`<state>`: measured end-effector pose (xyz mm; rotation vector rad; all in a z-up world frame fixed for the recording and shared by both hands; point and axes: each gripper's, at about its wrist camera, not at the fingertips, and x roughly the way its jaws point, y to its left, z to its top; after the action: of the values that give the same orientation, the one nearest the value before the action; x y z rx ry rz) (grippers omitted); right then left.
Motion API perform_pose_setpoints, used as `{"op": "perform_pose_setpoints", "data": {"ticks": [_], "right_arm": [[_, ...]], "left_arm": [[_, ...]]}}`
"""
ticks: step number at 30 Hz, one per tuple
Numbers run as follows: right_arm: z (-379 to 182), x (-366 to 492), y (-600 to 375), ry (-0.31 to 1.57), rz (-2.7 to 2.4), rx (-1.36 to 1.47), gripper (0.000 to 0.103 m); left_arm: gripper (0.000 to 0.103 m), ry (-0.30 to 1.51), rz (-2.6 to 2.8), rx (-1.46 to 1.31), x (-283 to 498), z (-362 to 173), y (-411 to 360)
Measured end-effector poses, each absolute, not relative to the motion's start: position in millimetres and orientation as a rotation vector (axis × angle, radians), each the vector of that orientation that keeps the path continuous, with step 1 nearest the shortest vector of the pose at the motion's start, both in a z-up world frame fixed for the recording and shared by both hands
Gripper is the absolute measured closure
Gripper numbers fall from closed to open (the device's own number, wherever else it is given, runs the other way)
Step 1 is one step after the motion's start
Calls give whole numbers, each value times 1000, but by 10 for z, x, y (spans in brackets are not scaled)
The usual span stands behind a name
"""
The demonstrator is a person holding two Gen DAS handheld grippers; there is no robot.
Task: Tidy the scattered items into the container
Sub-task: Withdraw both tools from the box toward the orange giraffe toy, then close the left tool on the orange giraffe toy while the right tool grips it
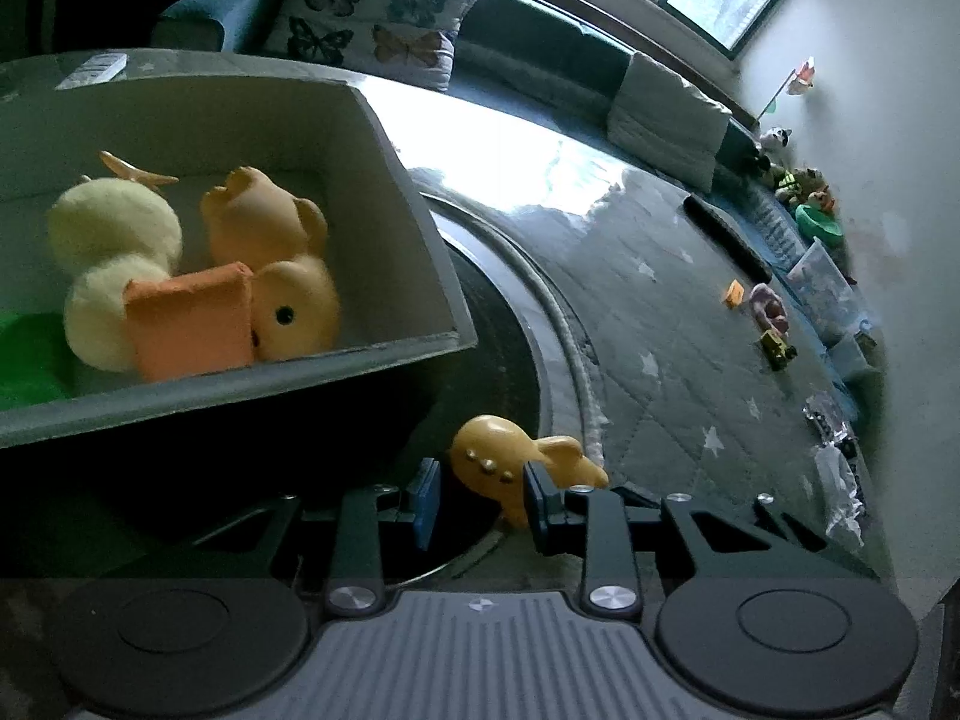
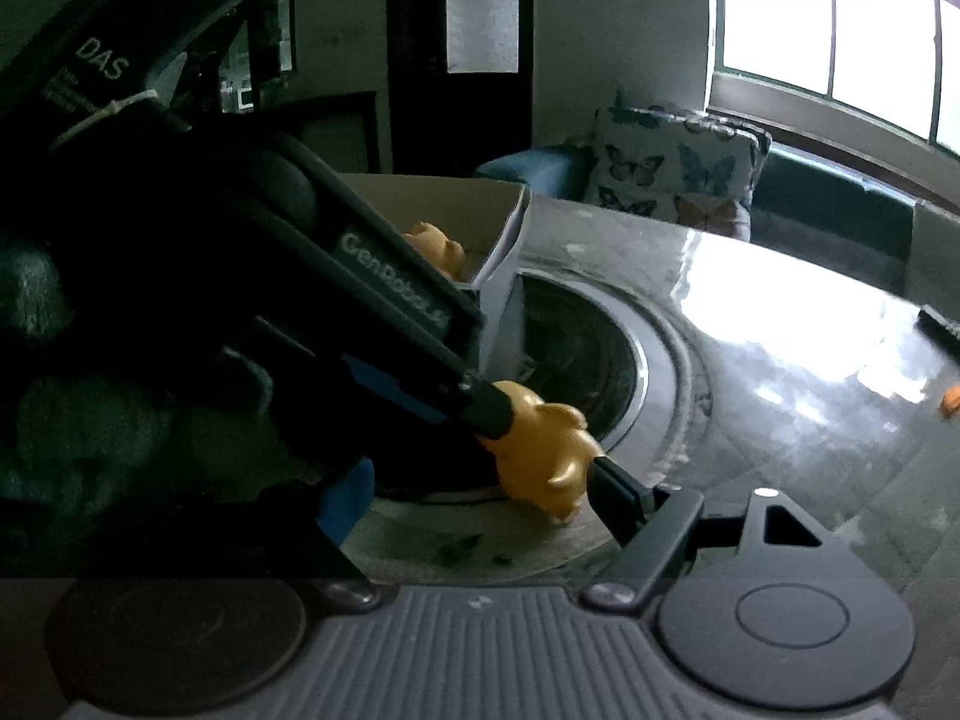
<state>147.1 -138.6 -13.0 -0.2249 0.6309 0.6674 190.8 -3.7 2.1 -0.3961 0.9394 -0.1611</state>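
Straddling a yellow toy [image 1: 510,459], the left gripper [image 1: 480,501] stands partly open, grip uncertain; right gripper [image 2: 474,498] wide, one finger [image 2: 621,495] touching it; box [image 1: 396,180] up-left.

We note the container [image 1: 420,276], a grey open-topped box, standing on the table's dark round inset. Inside we count a pale yellow plush duck [image 1: 114,240], an orange block [image 1: 186,324] leaning against it, a peach-coloured rubber animal [image 1: 258,216], a yellow round-headed toy with a black eye [image 1: 300,312], and something green [image 1: 24,360] at the edge. Outside, just beside the box's near corner, a yellow rubber animal toy [image 1: 498,456] lies on the inset's rim, tilted, legs outward
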Motion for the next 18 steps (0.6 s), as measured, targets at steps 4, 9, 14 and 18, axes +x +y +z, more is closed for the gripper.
{"op": "perform_pose_setpoints", "data": {"ticks": [4,9,14,18], "right_arm": [[-133,1560,-1396,631,628,-237,24],[-176,1727,-1341,655,623,-252,35],[-231,1811,-1285,673,622,-266,49],[-255,1828,-1298,692,618,-248,59]], "left_arm": [[71,938,-169,-436,1909,44,8],[69,945,-168,-482,1962,28,19],[67,938,-148,-532,1989,0,19],[67,943,-133,-589,2022,-30,44]]}}
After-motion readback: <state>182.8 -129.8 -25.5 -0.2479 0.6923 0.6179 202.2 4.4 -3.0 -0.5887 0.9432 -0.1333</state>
